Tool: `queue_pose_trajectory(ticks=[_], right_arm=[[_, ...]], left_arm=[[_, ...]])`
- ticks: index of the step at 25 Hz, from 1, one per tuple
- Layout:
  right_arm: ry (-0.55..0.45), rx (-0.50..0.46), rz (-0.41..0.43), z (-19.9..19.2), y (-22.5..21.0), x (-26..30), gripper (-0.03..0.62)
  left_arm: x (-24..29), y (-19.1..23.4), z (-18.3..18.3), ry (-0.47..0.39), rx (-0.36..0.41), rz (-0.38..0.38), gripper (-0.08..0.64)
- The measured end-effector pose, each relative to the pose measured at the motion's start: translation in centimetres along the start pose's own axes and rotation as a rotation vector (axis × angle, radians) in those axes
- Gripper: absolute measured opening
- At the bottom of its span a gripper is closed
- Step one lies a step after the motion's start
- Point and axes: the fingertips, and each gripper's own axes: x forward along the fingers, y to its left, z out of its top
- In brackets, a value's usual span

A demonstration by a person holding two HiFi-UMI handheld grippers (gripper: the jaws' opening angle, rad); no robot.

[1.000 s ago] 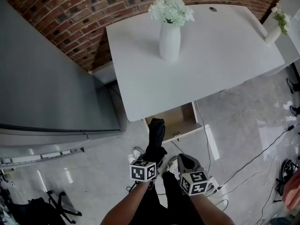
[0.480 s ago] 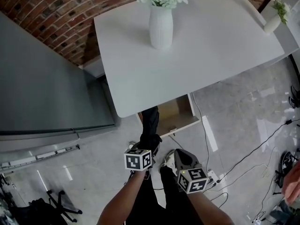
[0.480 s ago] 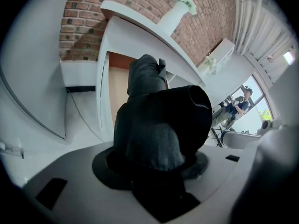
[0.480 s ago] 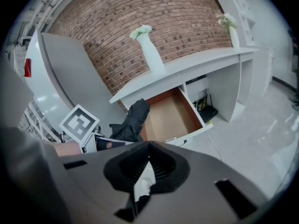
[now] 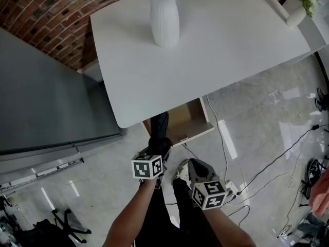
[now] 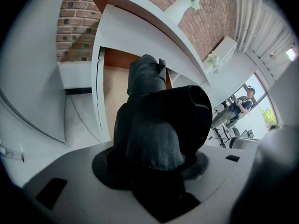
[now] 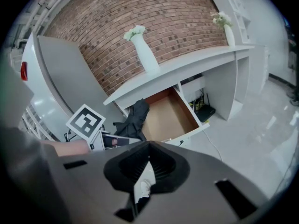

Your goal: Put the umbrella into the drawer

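Umbrella (image 5: 158,134), black and folded, sits in our left gripper (image 5: 156,153). The jaws are clamped around its bunched fabric and held wide by it. Its far end reaches over the left front corner of the open drawer (image 5: 191,121). We cannot tell whether it touches the drawer.

At the far left we see a grey cabinet (image 5: 46,102) against the brick wall (image 5: 41,14). Next comes the white desk (image 5: 221,55), with a white vase (image 5: 164,20) of pale flowers standing upright on it. The drawer is pulled out from under the desk's near edge, showing a brown inside and a white front.

Right of the umbrella and nearer to us, our right gripper (image 5: 197,168) hangs over the floor, well apart from the drawer. Its jaws are pressed together at the tips with nothing between them. Beside it lies a power strip (image 5: 231,188), with cables (image 5: 288,158) trailing across the glossy floor (image 5: 257,117). A small vase (image 5: 297,15) stands at the far right.
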Motion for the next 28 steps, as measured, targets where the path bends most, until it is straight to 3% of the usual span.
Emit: queue_pose_trajectory(ticks=[28], right_arm=[[0.038,-0.004,-0.013,0.4,-1.5,4.0,0.017]], left_arm=[[5.5,1.9,3.4,0.054,0.03,0.072,0.227]])
